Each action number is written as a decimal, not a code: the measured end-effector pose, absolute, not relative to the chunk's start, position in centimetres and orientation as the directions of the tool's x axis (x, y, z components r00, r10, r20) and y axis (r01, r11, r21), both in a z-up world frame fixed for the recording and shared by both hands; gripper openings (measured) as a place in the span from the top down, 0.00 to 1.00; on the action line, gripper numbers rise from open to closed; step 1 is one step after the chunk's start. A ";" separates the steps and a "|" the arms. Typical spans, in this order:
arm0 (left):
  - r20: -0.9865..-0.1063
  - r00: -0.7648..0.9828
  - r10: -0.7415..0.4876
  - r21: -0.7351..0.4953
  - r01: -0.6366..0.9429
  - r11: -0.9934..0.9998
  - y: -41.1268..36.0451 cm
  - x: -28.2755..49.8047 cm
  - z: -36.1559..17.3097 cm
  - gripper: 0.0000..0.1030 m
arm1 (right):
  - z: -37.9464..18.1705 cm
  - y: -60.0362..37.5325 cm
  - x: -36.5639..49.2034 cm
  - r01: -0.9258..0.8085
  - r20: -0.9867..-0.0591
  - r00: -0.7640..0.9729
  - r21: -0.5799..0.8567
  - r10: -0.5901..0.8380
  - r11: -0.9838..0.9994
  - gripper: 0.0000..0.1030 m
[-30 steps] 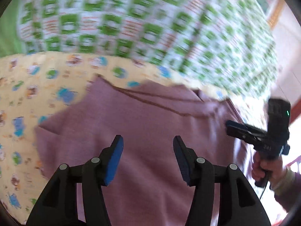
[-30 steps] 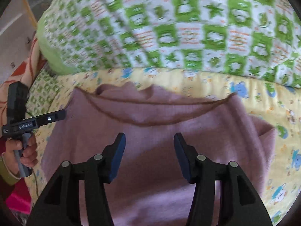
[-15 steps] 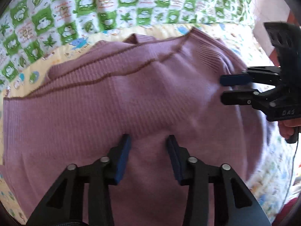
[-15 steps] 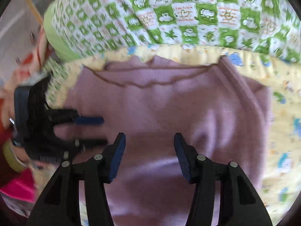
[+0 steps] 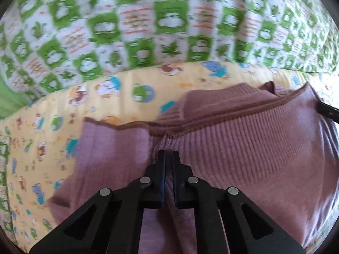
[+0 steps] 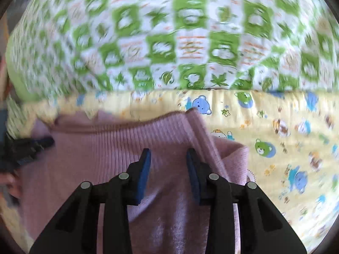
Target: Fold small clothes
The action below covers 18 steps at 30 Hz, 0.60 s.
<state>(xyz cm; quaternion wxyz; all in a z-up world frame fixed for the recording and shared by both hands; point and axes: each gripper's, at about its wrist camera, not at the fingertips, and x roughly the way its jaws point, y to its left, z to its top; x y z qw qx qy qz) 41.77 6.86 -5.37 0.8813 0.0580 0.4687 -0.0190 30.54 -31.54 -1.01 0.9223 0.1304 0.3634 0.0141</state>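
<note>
Left gripper (image 5: 168,154) jaws have clamped the mauve garment (image 5: 243,148); right gripper (image 6: 168,158) jaws closing around it.

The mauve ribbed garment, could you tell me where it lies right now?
In both wrist views the mauve ribbed garment lies on the yellow cartoon-print sheet, just before the green checked quilt.

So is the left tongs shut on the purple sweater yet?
Shut: the left tongs pinch a ridge of the purple sweater near its brown seam.
</note>
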 end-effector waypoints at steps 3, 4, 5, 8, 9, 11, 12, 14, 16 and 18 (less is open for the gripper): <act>-0.823 0.568 0.011 0.045 0.046 0.998 9.6 41.0 -5.0 0.85 | 0.0 -31.4 28.8 0.031 -0.650 0.744 0.263 0.153 0.964 0.64; -0.823 0.567 -0.030 -0.002 0.049 0.999 10.8 40.6 -4.8 0.85 | 0.2 -31.1 27.8 -0.007 -0.638 0.745 0.280 0.191 0.960 0.62; -0.822 0.567 -0.058 -0.032 0.056 0.998 11.3 40.3 -4.6 0.80 | 0.1 -30.7 26.7 -0.052 -0.633 0.737 0.300 0.239 0.953 0.61; -0.818 0.571 -0.071 -0.039 0.067 0.997 12.2 38.6 -3.5 0.63 | -1.4 -29.5 24.3 -0.124 -0.684 0.673 0.271 0.281 0.955 0.58; -0.813 0.579 -0.062 -0.031 0.062 0.998 12.7 37.4 -3.0 0.57 | -2.2 -29.2 23.7 -0.102 -0.722 0.653 0.214 0.228 0.971 0.58; -0.804 0.591 -0.056 -0.038 0.043 0.998 13.4 35.4 -2.1 0.45 | -3.4 -30.2 22.5 -0.027 -0.745 0.655 0.146 0.128 0.989 0.60; -0.802 0.594 -0.053 -0.044 0.029 0.999 13.7 34.3 -1.8 0.44 | -3.6 -31.3 22.1 0.021 -0.743 0.663 0.142 0.093 0.990 0.60; -0.809 0.585 -0.047 -0.067 -0.012 0.998 14.1 31.9 -1.4 0.44 | -3.7 -33.1 21.5 0.080 -0.738 0.669 0.190 0.089 0.978 0.61; -0.811 0.584 -0.037 -0.087 -0.057 0.995 14.2 29.3 -1.5 0.44 | -3.3 -33.7 21.4 0.085 -0.726 0.677 0.239 0.120 0.967 0.60; -0.822 0.570 -0.020 -0.096 -0.104 0.990 14.1 27.8 -2.1 0.44 | -2.2 -33.1 21.0 0.078 -0.715 0.689 0.239 0.121 0.968 0.58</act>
